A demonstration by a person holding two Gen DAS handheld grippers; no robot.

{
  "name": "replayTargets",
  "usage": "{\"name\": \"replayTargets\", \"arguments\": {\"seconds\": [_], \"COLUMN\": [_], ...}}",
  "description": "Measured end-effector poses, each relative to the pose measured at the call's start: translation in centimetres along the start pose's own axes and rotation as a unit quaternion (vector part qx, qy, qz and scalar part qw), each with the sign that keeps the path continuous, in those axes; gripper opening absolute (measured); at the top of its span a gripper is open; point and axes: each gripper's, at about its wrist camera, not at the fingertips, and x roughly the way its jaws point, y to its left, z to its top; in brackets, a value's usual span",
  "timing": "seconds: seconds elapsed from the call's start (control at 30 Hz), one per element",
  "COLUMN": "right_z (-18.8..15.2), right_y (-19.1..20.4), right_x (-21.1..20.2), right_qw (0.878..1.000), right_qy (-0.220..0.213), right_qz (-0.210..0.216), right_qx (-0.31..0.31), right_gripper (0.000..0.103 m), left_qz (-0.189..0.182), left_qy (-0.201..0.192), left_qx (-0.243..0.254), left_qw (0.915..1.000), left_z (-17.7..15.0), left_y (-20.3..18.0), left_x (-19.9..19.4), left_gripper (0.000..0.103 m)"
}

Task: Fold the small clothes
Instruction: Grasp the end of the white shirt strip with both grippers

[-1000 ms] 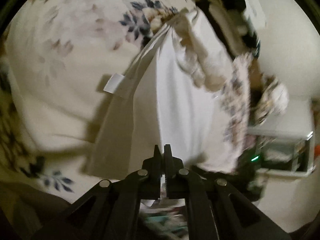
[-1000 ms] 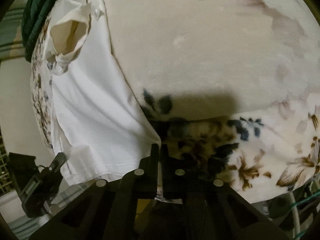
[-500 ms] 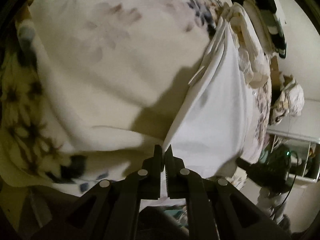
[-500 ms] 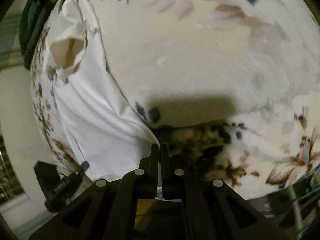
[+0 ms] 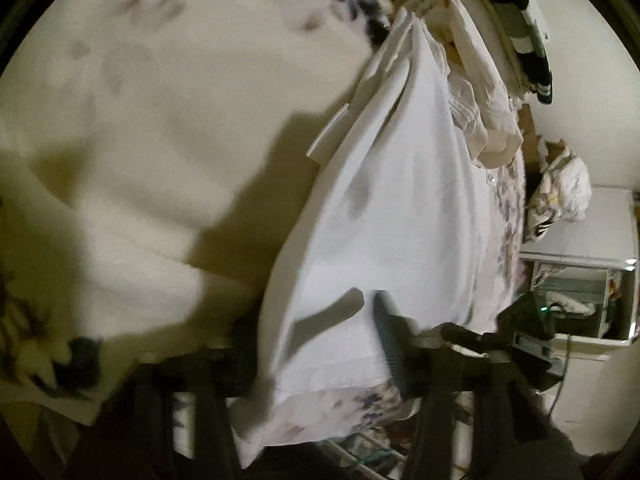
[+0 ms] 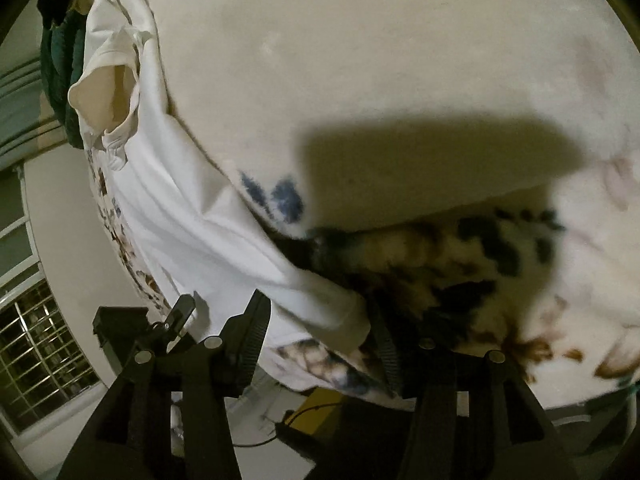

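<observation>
White T-shirt (image 5: 400,208) lies stretched lengthwise on a bed covered by a cream floral blanket (image 5: 168,120), its hem end toward both cameras and its sleeve and collar end far off toward the pile of other clothes. In the left wrist view a small white care label (image 5: 328,136) sticks out from the folded side edge of the shirt, and the hem (image 5: 336,372) sits between the two fingers of the left gripper (image 5: 320,344), whose jaws stand spread wide apart with the cloth lying loose between them, not pinched. The picture there is blurred, so whether the fingers touch the fabric cannot be told. In the right wrist view the same garment (image 6: 192,216) runs from an open short sleeve (image 6: 104,96) at the upper left down to a bunched hem corner (image 6: 332,312) that rests between the fingers of the right gripper (image 6: 316,332); these jaws are also spread open, one ribbed finger on each side of the corner, neither closed on it. A broad dark shadow falls across the blanket (image 6: 380,80) just beyond. Past the shirt's far end, a heap of cream garments (image 5: 480,80) and a dark green and white piece (image 5: 520,20) lie near the wall; dark green cloth (image 6: 60,64) also shows at the upper left of the right view. A barred window (image 6: 36,344) appears low at the left.
</observation>
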Motion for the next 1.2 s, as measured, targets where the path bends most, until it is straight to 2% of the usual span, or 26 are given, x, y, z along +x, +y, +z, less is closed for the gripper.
{"name": "replayTargets", "arguments": {"seconds": [0.03,0.07,0.27,0.4,0.5,0.6,0.7,0.83,0.9,0.97,1.0,1.03,1.07,1.1,1.13,1.17,1.2], "right_z": [-0.2,-0.4,-2.4,-2.9,-1.6,1.4,5.4,12.4,15.6,19.0,20.0,21.3,22.2,22.6,22.8,22.9,22.7], "right_y": [0.3,0.5,3.2,6.0,8.5,11.5,15.1,20.0,21.1,22.4,22.7,23.1,22.6,22.2,21.9,21.6,21.1], "right_x": [0.1,0.3,-1.8,-5.0,-7.8,-10.5,-12.5,-12.8,-13.0,-12.5,-12.3,-11.8,-11.9,-11.8,-12.0,-12.4,-13.1], "right_qw": [1.0,1.0,0.998,0.995,0.99,0.984,0.979,0.974,0.974,0.976,0.976,0.978,0.978,0.978,0.978,0.977,0.974], "right_qy": [-0.007,-0.006,-0.004,-0.013,-0.034,-0.061,-0.1,-0.147,-0.157,-0.165,-0.162,-0.163,-0.166,-0.166,-0.167,-0.172,-0.185], "right_qz": [0.003,0.005,0.047,0.093,0.128,0.157,0.163,0.155,0.145,0.128,0.126,0.119,0.115,0.117,0.118,0.12,0.123], "right_qx": [-0.003,-0.007,-0.027,-0.037,-0.04,-0.048,-0.066,-0.071,-0.069,-0.068,-0.066,-0.057,-0.048,-0.04,-0.036,-0.034,-0.035], "right_gripper": [0.022,0.008,0.007,0.007,0.007,0.007,0.007,0.007,0.007,0.007,0.008,0.008,0.013,0.019,0.04,0.056,0.058], "left_qz": [-0.002,-0.003,-0.037,-0.1,-0.165,-0.19,-0.189,-0.18,-0.185,-0.172,-0.169,-0.162,-0.162,-0.166,-0.164,-0.16,-0.155], "left_qy": [0.007,0.006,0.008,-0.007,-0.025,-0.052,-0.084,-0.095,-0.089,-0.083,-0.082,-0.083,-0.089,-0.099,-0.104,-0.111,-0.121], "left_qx": [-0.001,-0.004,-0.02,-0.055,-0.087,-0.092,-0.068,-0.053,-0.053,-0.052,-0.053,-0.058,-0.06,-0.062,-0.063,-0.064,-0.065], "left_qw": [1.0,1.0,0.9991,0.9934,0.9821,0.9762,0.976,0.9776,0.9773,0.9802,0.9808,0.9816,0.9809,0.9792,0.9789,0.9788,0.9783], "left_z": [-0.1,-0.2,-0.1,1.7,5.4,9.7,15.5,22.3,25.2,27.5,28.4,29.2,29.8,30.1,30.1,30.1,30.0], "left_y": [-0.1,-0.1,-1.7,-3.4,-4.9,-7.1,-9.1,-10.9,-11.0,-10.7,-10.7,-10.6,-10.5,-10.1,-9.8,-9.5,-9.2], "left_x": [0.2,0.1,-3.5,-6.6,-8.2,-8.3,-8.2,-5.6,-4.2,-3.4,-3.2,-3.1,-3.2,-3.6,-4.1,-4.6,-5.2], "left_gripper": [0.003,0.003,0.002,0.002,0.002,0.002,0.002,0.003,0.006,0.019,0.026,0.042,0.048,0.049,0.052,0.053,0.053]}}
